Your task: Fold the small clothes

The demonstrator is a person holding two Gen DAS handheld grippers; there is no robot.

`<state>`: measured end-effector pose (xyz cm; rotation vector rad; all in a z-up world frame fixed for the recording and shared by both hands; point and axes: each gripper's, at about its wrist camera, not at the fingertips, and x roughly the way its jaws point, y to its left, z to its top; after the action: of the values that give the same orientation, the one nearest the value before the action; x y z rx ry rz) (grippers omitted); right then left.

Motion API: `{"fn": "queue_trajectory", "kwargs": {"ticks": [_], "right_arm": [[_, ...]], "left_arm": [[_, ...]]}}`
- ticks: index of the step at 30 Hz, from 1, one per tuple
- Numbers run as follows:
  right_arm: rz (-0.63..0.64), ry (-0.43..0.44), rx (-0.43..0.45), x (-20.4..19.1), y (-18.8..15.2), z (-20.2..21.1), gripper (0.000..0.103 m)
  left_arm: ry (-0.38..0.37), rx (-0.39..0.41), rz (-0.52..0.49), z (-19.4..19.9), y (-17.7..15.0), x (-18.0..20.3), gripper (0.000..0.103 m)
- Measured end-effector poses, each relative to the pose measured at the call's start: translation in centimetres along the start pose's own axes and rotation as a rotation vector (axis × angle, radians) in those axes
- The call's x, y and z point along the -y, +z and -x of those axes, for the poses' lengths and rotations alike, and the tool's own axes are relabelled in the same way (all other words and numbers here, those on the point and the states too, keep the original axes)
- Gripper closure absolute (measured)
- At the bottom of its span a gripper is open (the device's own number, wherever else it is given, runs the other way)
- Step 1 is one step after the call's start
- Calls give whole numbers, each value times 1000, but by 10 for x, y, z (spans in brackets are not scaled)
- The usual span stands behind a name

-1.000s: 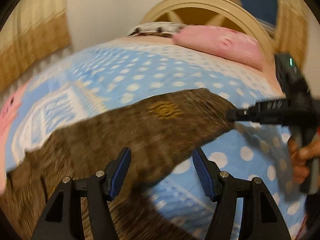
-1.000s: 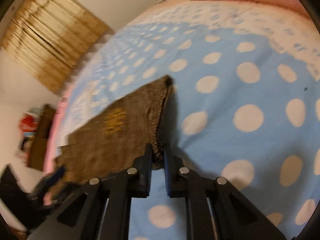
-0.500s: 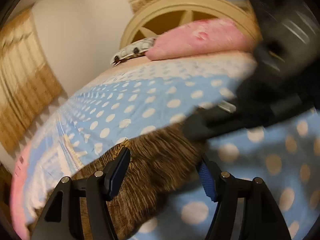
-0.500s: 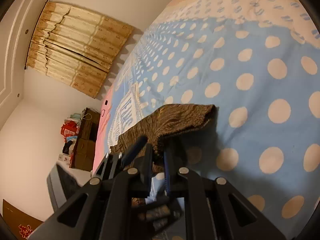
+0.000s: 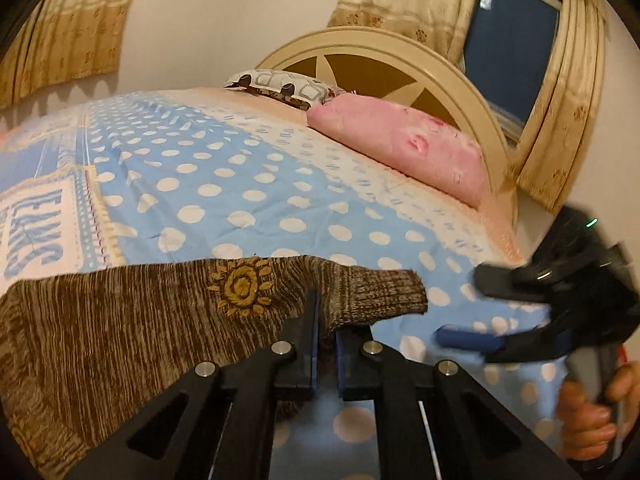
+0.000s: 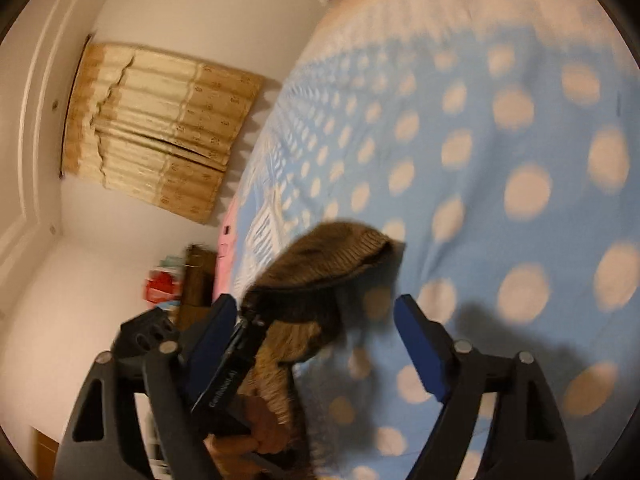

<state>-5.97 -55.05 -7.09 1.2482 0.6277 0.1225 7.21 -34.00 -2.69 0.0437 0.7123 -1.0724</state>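
A brown knit garment (image 5: 132,340) with a yellow sun emblem lies stretched across the blue polka-dot bedspread (image 5: 240,184). My left gripper (image 5: 326,320) has its jaws closing tight on the cloth beside the ribbed end and is shut on it. To the right, my right gripper (image 5: 460,308) hangs off the cloth with its jaws opening, held by a hand (image 5: 588,420). In the right wrist view the right gripper (image 6: 316,320) stands wide; the garment's ribbed end (image 6: 340,252) shows between its fingers, untouched by the pads. The left gripper (image 6: 244,320) pinches the cloth at lower left.
A pink pillow (image 5: 400,148) and a patterned pillow (image 5: 280,84) lie against the round cream headboard (image 5: 380,44). Curtains (image 5: 560,140) frame a dark window behind it. Past the bed's far side stands a brown cabinet (image 6: 196,280) with clutter.
The right gripper let go of the ribbed end, opened wide and drew off to the side. The left gripper moved in and shut on that same end of the garment.
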Motion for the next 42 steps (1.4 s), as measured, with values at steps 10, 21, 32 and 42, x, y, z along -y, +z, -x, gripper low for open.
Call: {"fn": "queue_trajectory", "kwargs": {"ticks": [10,21,32,42], "right_arm": [[-309,197,-123,27,10,-65,37],[140,31,-50,-111,-15,-65,93],[570,51,-373,-267,-137,-223,93],[626,-66,-485,-222,-217,-350,49]], "left_arm": [[7,24,25,16,-2,-8,99],[33,163,126,106,-8,-41,99],[251,356,340,252,-54,-137,99],[428,244,620,263,-145,-231,99]]}}
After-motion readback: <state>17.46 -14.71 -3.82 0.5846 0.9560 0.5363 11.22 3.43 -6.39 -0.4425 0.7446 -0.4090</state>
